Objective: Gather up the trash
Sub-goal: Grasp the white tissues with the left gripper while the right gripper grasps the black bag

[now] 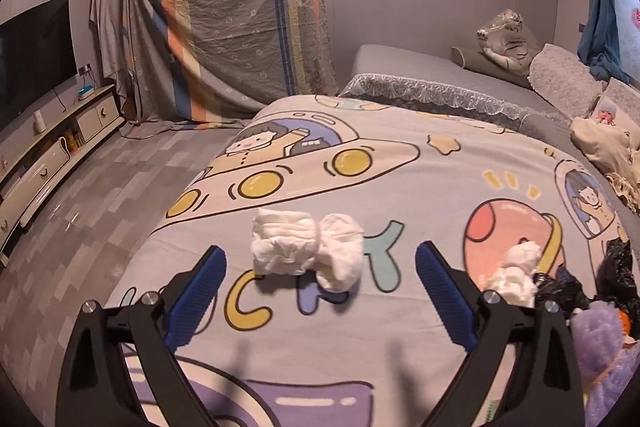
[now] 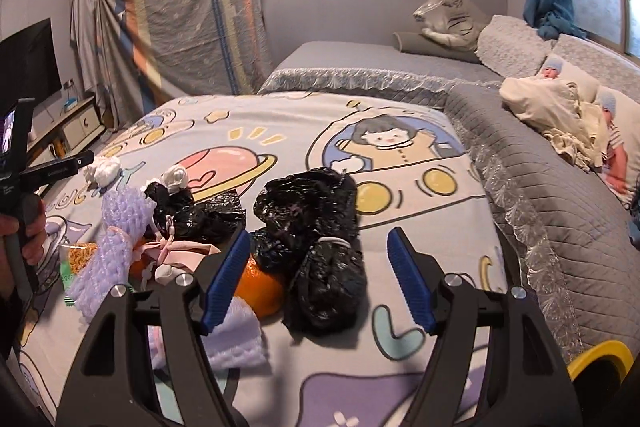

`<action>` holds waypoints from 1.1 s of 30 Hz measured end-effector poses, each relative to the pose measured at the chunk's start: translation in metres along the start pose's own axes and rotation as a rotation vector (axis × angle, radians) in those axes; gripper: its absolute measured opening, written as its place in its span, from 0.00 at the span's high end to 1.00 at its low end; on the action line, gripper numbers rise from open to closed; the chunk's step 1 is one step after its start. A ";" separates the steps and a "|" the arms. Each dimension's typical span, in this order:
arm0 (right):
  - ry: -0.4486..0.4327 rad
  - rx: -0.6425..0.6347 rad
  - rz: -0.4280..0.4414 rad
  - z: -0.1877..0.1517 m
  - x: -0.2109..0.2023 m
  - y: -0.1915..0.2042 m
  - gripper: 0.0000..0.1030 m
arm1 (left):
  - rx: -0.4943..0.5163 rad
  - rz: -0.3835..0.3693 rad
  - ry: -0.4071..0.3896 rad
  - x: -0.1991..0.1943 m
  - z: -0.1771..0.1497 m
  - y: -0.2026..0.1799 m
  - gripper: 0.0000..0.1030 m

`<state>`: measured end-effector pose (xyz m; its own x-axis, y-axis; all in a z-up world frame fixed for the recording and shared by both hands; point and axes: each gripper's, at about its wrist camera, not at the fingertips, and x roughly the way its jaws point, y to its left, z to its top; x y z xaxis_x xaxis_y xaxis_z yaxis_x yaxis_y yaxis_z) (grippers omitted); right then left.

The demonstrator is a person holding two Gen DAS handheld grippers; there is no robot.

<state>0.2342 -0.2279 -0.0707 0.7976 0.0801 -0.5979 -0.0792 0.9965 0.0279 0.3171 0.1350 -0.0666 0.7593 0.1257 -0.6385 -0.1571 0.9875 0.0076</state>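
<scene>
A crumpled white tissue wad (image 1: pixel 306 251) lies on the cartoon bedsheet (image 1: pixel 360 163) just ahead of my open, empty left gripper (image 1: pixel 320 279). A smaller white tissue ball (image 1: pixel 516 273) lies to its right. In the right wrist view, my open, empty right gripper (image 2: pixel 318 267) hovers over a crumpled black plastic bag (image 2: pixel 316 239). An orange (image 2: pixel 258 287) lies beside the left finger. A second black bag (image 2: pixel 192 211), purple foam netting (image 2: pixel 116 239) and pink cloth (image 2: pixel 180 251) lie left. The tissues (image 2: pixel 103 171) sit farther back left.
Two baby dolls (image 2: pixel 560 95) in cream blankets lie on the grey quilt (image 2: pixel 560 211) at right. A yellow rim (image 2: pixel 600 357) shows at lower right. A TV stand (image 1: pixel 52 143) and floor lie left of the bed. A draped striped sheet (image 1: pixel 228 19) hangs behind.
</scene>
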 end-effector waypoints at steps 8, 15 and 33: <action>0.061 -0.020 0.010 0.006 0.026 0.003 0.33 | -0.006 0.007 0.050 0.027 0.003 0.023 0.11; 0.115 -0.018 0.025 0.010 0.050 0.006 0.33 | -0.013 -0.043 0.113 0.052 0.004 0.028 0.11; 0.180 -0.012 0.024 0.007 0.079 0.009 0.42 | 0.153 -0.043 0.123 0.073 0.011 -0.015 0.54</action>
<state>0.3003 -0.2120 -0.1118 0.6752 0.0967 -0.7312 -0.1048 0.9939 0.0347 0.3817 0.1301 -0.1047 0.6788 0.0801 -0.7299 -0.0213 0.9958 0.0895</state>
